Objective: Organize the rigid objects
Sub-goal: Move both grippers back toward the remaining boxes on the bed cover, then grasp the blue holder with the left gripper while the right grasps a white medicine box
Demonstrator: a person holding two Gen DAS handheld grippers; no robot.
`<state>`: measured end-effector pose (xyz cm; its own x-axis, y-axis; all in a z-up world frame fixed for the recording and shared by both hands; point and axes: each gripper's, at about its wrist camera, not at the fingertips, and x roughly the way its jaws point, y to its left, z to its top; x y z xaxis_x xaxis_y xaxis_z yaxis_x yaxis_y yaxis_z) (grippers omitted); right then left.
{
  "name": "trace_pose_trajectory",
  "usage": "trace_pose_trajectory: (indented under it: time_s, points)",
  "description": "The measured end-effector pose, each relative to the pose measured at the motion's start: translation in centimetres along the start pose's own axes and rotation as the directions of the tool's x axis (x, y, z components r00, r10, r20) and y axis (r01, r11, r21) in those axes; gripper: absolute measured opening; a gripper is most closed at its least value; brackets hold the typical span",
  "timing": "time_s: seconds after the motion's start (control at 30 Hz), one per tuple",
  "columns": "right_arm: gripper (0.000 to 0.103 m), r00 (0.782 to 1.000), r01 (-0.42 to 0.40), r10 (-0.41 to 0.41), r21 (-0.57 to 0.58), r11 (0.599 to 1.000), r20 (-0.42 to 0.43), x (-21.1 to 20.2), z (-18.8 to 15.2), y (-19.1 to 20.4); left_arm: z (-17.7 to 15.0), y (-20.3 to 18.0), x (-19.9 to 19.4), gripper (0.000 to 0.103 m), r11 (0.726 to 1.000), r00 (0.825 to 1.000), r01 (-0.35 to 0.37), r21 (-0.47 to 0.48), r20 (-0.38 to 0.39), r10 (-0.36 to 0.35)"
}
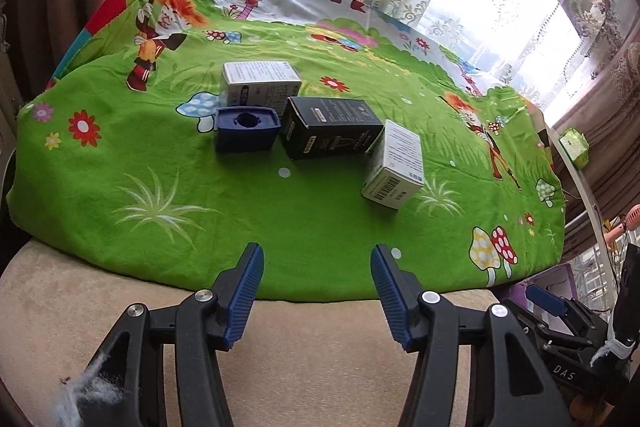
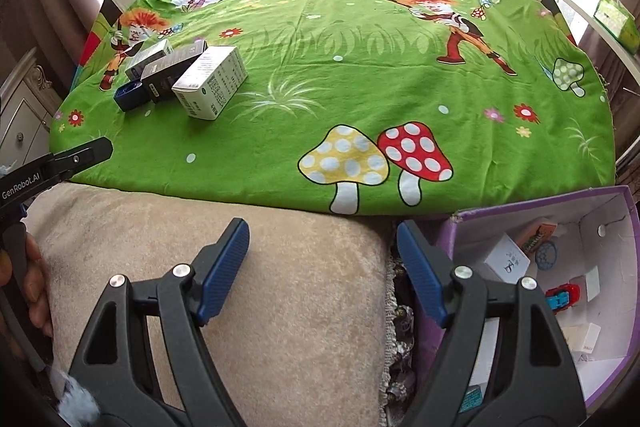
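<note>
Four small boxes sit clustered on the green cartoon cloth [image 1: 160,167]: a white box [image 1: 260,79] at the back, a blue open case [image 1: 247,129], a black box [image 1: 332,131] and a white barcoded box [image 1: 394,167]. In the right wrist view the same cluster lies far left: white box [image 2: 210,83], black box [image 2: 172,75], blue case [image 2: 128,95]. My left gripper [image 1: 317,293] is open and empty, short of the cluster, over the cloth's near edge. My right gripper [image 2: 323,269] is open and empty above the beige cushion [image 2: 280,287], beside the purple box [image 2: 592,195].
The purple box holds several small items, among them a white carton [image 2: 506,259] and a red-blue toy [image 2: 564,297]. A green tissue pack [image 2: 616,19] lies on a white ledge at far right. Curtained windows stand behind the cloth. The left gripper's arm [image 2: 60,163] shows at left.
</note>
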<state>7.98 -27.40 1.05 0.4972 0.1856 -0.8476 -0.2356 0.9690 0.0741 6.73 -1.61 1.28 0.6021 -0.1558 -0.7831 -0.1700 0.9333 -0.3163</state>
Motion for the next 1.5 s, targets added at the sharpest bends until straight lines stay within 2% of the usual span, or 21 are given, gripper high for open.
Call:
trace_pose_trajectory:
  time_s: [0.13, 0.23, 0.33, 0.7, 0.83, 1.03, 1.13, 1.33, 1.43, 1.5]
  points:
    - [0.079, 1.0, 0.008, -0.007, -0.044, 0.999, 0.009, 0.9, 1.3, 1.6, 1.0, 1.0, 1.0, 0.057, 1.0, 1.0, 0.008, -0.016, -0.029, -0.008]
    - [0.079, 1.0, 0.019, -0.018, -0.075, 0.997, 0.02, 1.8, 2.3, 2.8, 2.3, 1.5, 1.4, 0.057, 1.0, 1.0, -0.018, -0.011, -0.006, 0.018]
    - [0.079, 0.999, 0.032, -0.029, -0.093, 0.995, 0.036, 2.5, 3.4, 3.7, 3.8, 2.5, 2.1, 0.061, 0.999, 0.999, -0.034, -0.028, 0.006, 0.035]
    - [0.079, 0.997, -0.006, 0.015, -0.121, 0.993, 0.074, 4.3, 6.6, 7.0, 7.4, 4.2, 5.7, 0.062, 0.993, 0.997, -0.077, -0.09, -0.01, 0.076]
    - [0.079, 0.995, -0.008, 0.021, -0.13, 0.991, 0.094, 4.9, 7.4, 8.4, 7.9, 4.4, 6.7, 0.062, 0.99, 0.996, -0.091, -0.107, -0.022, 0.089]
    - [0.079, 0.995, 0.019, -0.003, -0.149, 0.989, 0.103, 6.1, 8.5, 10.1, 8.5, 4.0, 7.6, 0.062, 0.985, 0.988, -0.152, -0.081, -0.011, 0.152]
    - [0.082, 0.993, 0.036, -0.021, -0.138, 0.99, 0.112, 6.6, 9.2, 10.4, 8.4, 3.8, 7.7, 0.057, 0.982, 0.983, -0.181, -0.062, 0.0, 0.181]
    - [0.085, 0.994, 0.05, -0.038, -0.113, 0.992, 0.1, 7.8, 9.9, 10.6, 7.5, 4.2, 6.9, 0.056, 0.985, 0.987, -0.155, -0.074, 0.04, 0.158]
    - [0.085, 0.992, 0.044, -0.032, -0.096, 0.994, 0.126, 7.2, 9.8, 10.3, 6.8, 4.8, 6.1, 0.056, 0.984, 0.986, -0.147, -0.103, 0.065, 0.154]
    - [0.091, 0.991, 0.044, -0.032, -0.092, 0.995, 0.127, 7.2, 9.8, 10.3, 6.5, 5.3, 5.7, 0.056, 0.981, 0.986, -0.139, -0.137, 0.075, 0.15]
